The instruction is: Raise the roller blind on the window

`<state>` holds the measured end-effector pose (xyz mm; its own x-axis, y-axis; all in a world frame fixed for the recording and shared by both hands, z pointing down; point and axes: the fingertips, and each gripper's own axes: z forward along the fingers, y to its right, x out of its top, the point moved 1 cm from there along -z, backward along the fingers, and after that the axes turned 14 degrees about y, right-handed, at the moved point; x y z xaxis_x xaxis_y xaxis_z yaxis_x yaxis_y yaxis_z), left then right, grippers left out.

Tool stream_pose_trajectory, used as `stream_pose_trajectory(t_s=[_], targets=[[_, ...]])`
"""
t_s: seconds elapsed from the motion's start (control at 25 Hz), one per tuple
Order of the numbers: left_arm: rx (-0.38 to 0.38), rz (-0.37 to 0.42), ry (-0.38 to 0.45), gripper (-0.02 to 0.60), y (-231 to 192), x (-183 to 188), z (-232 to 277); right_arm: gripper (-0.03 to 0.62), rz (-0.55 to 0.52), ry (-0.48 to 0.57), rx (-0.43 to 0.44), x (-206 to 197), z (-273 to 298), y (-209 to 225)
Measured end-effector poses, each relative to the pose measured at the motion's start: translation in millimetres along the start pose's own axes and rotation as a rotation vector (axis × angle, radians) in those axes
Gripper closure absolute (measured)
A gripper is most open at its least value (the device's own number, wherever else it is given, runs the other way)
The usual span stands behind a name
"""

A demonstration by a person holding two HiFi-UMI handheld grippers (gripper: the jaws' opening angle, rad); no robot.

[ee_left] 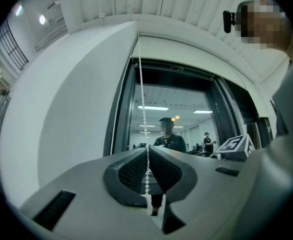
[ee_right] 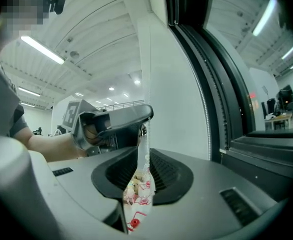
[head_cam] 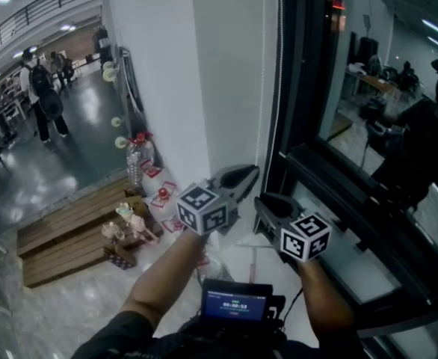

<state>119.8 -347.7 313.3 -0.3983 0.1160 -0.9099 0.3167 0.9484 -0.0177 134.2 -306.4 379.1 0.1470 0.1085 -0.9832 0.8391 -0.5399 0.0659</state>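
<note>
Left tool (ee_left: 147,153) pinches the bead cord (ee_left: 142,94) just beside the window frame (ee_left: 127,114); right tool (ee_right: 142,158) stands parted around it.

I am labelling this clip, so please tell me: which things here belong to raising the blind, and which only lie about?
Belong to the job: bead chain, left gripper (jaws shut on it), right gripper (jaws apart around it), window.
Just lying about: water bottle, wooden pallet.

White bead chain (ee_left: 142,94), plumb and taut before the dark window frame (ee_left: 125,109), pinched in the left tool (ee_left: 147,151)
</note>
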Motion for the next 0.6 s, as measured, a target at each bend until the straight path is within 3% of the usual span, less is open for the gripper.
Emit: stream_pose_trajectory(t_s=[0.16,0.6], targets=[[0.079,-0.001,0.001,0.572,-21.0,-1.5,3.0,0.503,-0.008,0.02,-0.022,7.8,-4.8,2.7],[0.13,0.026,-0.011,0.569,-39.1,-4.3,2.6,0.503,0.001,0.056,-0.065,19.2,-14.4,12.9]])
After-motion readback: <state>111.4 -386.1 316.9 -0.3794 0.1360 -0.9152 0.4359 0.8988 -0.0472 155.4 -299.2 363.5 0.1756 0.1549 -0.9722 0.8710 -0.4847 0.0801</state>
